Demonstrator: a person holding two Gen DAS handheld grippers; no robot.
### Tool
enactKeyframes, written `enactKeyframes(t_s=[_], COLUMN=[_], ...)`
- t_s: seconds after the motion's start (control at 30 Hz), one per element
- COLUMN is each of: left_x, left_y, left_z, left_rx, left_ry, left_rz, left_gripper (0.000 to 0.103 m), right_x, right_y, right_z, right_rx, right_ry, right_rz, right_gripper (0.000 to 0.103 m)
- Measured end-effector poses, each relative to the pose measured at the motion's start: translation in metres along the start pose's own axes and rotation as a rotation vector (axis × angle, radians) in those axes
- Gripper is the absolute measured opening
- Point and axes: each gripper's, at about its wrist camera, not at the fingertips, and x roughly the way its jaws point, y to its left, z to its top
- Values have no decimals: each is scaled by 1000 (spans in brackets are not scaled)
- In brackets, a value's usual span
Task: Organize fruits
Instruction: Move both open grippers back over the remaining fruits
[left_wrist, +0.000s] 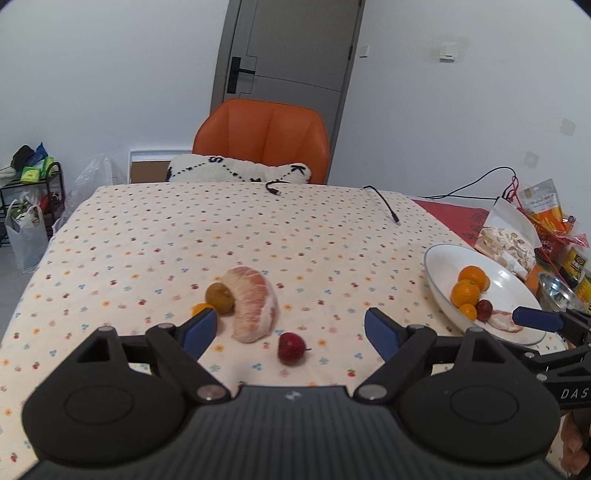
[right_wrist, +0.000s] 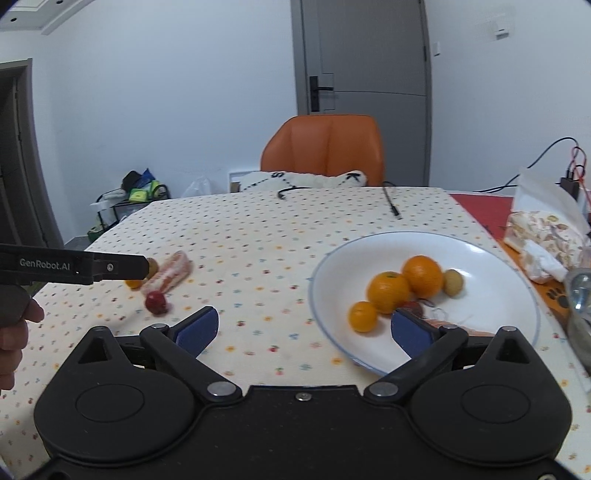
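White plate (right_wrist: 332, 266) holds 3 oranges (right_wrist: 388, 291); both jaws gape wide, holding nothing.

The left gripper (left_wrist: 291, 332) points forward and slightly downward, its blue-padded jaws spread wide with nothing pressed between them. The right gripper (right_wrist: 302, 328) sits just to its right at a similar downward tilt, jaws equally wide and empty. A hand (right_wrist: 14, 332) grips the left gripper's handle from behind.
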Motion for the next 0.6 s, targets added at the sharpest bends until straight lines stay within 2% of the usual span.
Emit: enactKeyframes(t_s=[0.6], left_x=[-4], left_y=[39], left_z=[-12], left_rx=[-32], left_ry=[26], left_rz=[57], left_gripper=[86], right_x=[24], right_y=[43], right_z=[8], right_rx=[-41], right_ry=[17], right_rz=[105], right_gripper=[101])
